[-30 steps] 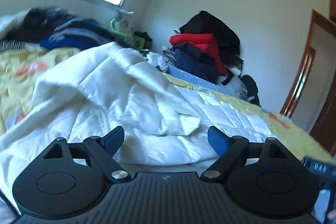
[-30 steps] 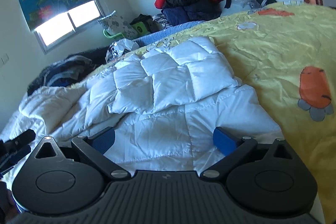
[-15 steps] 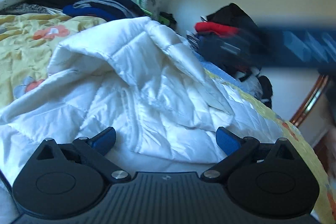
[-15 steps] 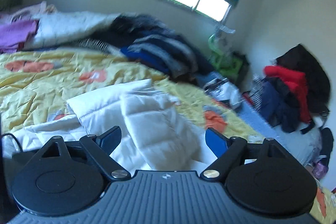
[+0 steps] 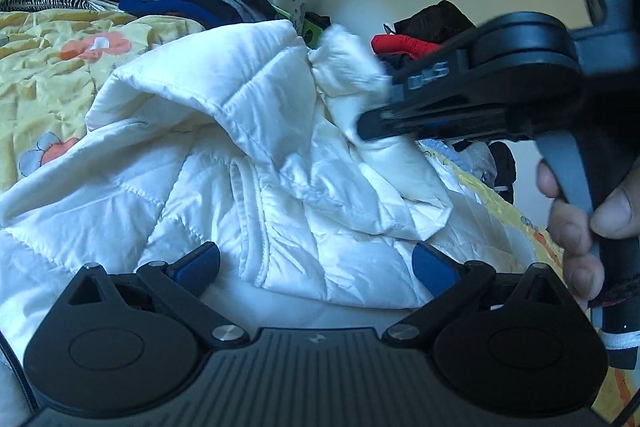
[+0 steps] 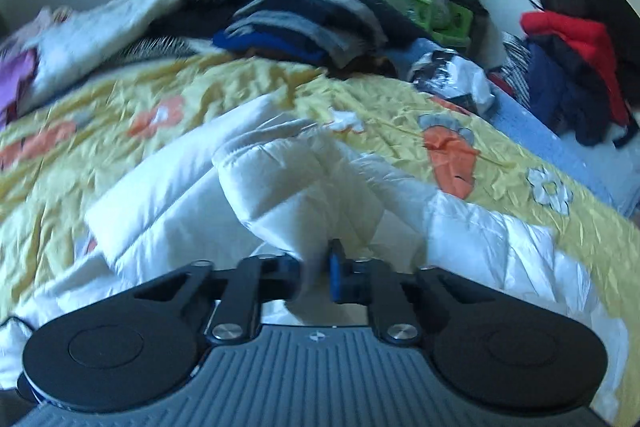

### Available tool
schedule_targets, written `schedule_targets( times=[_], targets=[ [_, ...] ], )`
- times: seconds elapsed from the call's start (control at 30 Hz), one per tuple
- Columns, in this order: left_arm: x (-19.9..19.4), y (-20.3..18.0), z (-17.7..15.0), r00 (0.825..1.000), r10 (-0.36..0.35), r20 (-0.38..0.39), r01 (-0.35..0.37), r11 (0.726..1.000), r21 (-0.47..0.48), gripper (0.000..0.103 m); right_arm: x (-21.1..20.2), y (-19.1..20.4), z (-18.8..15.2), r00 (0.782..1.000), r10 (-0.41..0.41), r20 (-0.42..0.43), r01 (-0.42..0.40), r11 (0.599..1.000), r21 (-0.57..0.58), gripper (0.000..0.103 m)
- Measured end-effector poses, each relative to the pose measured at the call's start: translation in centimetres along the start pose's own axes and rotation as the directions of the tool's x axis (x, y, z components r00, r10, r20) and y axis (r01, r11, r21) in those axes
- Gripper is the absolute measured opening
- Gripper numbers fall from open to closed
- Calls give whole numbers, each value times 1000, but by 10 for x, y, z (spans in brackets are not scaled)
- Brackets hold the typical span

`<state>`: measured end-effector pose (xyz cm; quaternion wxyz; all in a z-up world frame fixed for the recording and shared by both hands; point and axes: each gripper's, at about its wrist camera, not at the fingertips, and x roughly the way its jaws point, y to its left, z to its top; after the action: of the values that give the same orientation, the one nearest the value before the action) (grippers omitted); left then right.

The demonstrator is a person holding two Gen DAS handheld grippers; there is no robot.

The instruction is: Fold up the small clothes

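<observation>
One white quilted jacket (image 5: 248, 163) lies beneath two grippers: the right gripper (image 6: 320, 269) closing on a fold, the left gripper (image 5: 316, 263) spread wide and empty.

Each claw is showing a ribbed dark grey body, and flanking that body two round black discs are sitting, with black linkage arms pinned by silver screws and ending in blue pads. Beyond the left claw (image 5: 316, 265), the right claw (image 5: 374, 95) is carrying white lettering and a grey trigger.
</observation>
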<state>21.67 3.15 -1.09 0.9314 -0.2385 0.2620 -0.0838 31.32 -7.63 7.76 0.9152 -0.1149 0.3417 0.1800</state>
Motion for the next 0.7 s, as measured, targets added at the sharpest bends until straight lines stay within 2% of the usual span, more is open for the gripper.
schedule_targets(
  times=[0.13, 0.23, 0.3, 0.37, 0.47, 0.63, 0.7],
  targets=[
    [0, 4, 1, 1000, -8, 10, 8, 1000, -14, 103, -36, -43, -6, 991, 13, 130, -39, 979, 201, 8],
    [0, 6, 2, 1000, -22, 13, 23, 1000, -20, 103, -70, -94, -33, 978, -1, 210, -81, 921, 382, 8],
    [-1, 6, 2, 999, -35, 16, 35, 999, -14, 103, -85, -129, -64, 976, -49, 213, -63, 871, 487, 7],
    [-1, 4, 2, 998, -57, 12, 57, 998, 2, 103, -90, -158, -100, 980, -84, 179, -36, 817, 576, 8],
    [-2, 0, 1, 997, -80, 14, 80, 996, 36, 103, -94, -183, -143, 979, -137, 153, 5, 761, 649, 8],
    [0, -1, 1, 997, -75, 14, 75, 997, 37, 103, -97, -192, -177, 955, -187, 228, -38, 689, 724, 8],
    [3, 1, 2, 999, -53, 3, 53, 998, 17, 103, -88, -194, -184, 965, -152, 213, -58, 671, 739, 11]
  ],
)
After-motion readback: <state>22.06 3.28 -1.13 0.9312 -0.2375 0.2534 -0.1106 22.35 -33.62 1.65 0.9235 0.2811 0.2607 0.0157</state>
